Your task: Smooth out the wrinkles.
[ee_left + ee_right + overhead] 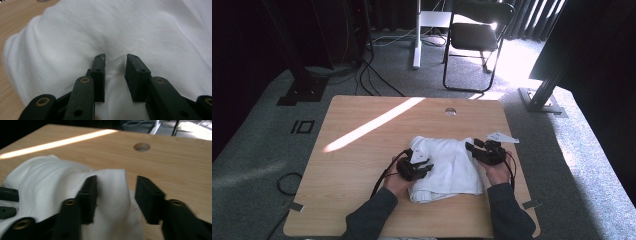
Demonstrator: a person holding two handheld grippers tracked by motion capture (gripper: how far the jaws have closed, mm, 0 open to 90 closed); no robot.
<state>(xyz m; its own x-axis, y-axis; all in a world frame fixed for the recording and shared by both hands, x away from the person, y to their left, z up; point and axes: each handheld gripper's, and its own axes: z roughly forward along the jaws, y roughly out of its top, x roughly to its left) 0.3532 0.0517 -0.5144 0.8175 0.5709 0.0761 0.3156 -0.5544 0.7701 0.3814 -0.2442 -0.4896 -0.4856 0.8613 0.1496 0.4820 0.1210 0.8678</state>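
White cloth [444, 167] lies bunched on the tabletop [362, 165], not yet flat or folded. Left gripper [115, 63] fingers spread over the cloth; right gripper [116, 195] fingers spread around its raised edge, neither pinching yet.

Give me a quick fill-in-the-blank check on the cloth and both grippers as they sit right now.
1. The cloth on the table is ____ in colour.
2. The left gripper points its fingers at the ____.
3. The right gripper has a raised fold of cloth ____ its fingers.
4. Behind the table stands a black ____.

Missing words: white; cloth; between; chair
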